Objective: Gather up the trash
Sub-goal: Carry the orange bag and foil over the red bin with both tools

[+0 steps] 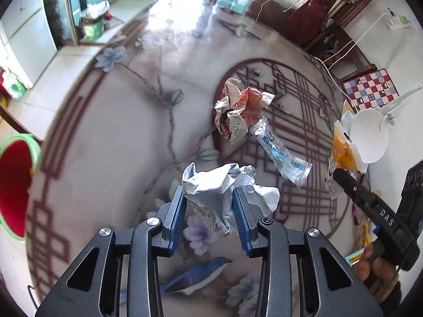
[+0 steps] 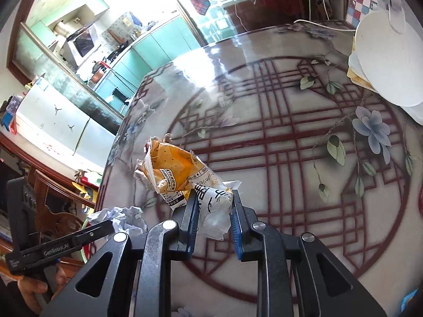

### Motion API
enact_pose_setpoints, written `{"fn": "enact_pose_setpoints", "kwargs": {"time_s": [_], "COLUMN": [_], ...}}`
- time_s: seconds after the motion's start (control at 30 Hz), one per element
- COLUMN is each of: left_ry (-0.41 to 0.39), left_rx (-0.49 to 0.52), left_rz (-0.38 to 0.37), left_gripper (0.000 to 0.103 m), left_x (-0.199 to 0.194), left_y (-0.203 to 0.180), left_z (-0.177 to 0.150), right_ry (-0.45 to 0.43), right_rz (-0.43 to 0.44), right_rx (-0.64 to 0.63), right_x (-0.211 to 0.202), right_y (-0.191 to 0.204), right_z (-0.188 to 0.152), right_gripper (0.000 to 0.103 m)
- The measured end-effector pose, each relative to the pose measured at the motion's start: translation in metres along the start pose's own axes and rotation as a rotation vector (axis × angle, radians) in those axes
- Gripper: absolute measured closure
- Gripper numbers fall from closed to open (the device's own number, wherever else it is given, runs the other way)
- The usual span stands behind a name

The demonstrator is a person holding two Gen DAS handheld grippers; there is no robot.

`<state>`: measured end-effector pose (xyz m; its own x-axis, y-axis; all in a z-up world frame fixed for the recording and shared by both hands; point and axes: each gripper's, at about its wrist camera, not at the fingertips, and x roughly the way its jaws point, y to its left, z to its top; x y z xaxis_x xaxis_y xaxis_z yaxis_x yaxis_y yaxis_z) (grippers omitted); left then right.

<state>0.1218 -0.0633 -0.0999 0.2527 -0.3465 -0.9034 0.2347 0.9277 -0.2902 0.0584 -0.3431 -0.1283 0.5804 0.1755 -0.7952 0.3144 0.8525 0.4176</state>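
My left gripper [image 1: 208,198] is shut on a crumpled white paper wrapper [image 1: 224,187] and holds it above the table. My right gripper [image 2: 214,200] is shut on an orange and white snack wrapper [image 2: 179,171], lifted off the table; it also shows in the left wrist view [image 1: 341,150]. A crumpled red and white wrapper [image 1: 240,111] and a clear plastic sachet [image 1: 280,153] lie on the table ahead of the left gripper. A red bin with a green rim [image 1: 13,187] stands at the far left, below table level.
The round table [image 2: 290,145] has a glass top over a floral, red lattice pattern. White plates [image 2: 383,58] are stacked at its right edge. A white cable [image 1: 341,52] runs along the far edge. A checkered chair cushion [image 1: 370,87] lies beyond.
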Motion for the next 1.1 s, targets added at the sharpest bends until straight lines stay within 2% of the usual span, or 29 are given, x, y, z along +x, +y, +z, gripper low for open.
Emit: {"fn": "enact_pose_setpoints", "kwargs": {"time_s": [0.17, 0.43, 0.77, 1.1], "left_ry": [-0.053, -0.075, -0.081, -0.077], "left_rx": [0.02, 0.01, -0.043, -0.07], "left_rz": [0.025, 0.055, 0.037, 0.024], "left_gripper": [0.067, 0.066, 0.064, 0.064], "left_x": [-0.023, -0.041, -0.054, -0.06], "left_y": [0.01, 0.031, 0.058, 0.085], "left_z": [-0.018, -0.042, -0.056, -0.065], "right_ry": [-0.011, -0.014, -0.014, 0.017], "right_rz": [-0.007, -0.002, 0.002, -0.008], "right_rx": [-0.043, -0.097, -0.155, -0.198], "right_x": [-0.013, -0.024, -0.031, -0.022], "right_y": [0.022, 0.051, 0.086, 0.116], "right_z": [-0.01, -0.026, -0.045, -0.062], "right_gripper": [0.083, 0.083, 0.083, 0.083]}}
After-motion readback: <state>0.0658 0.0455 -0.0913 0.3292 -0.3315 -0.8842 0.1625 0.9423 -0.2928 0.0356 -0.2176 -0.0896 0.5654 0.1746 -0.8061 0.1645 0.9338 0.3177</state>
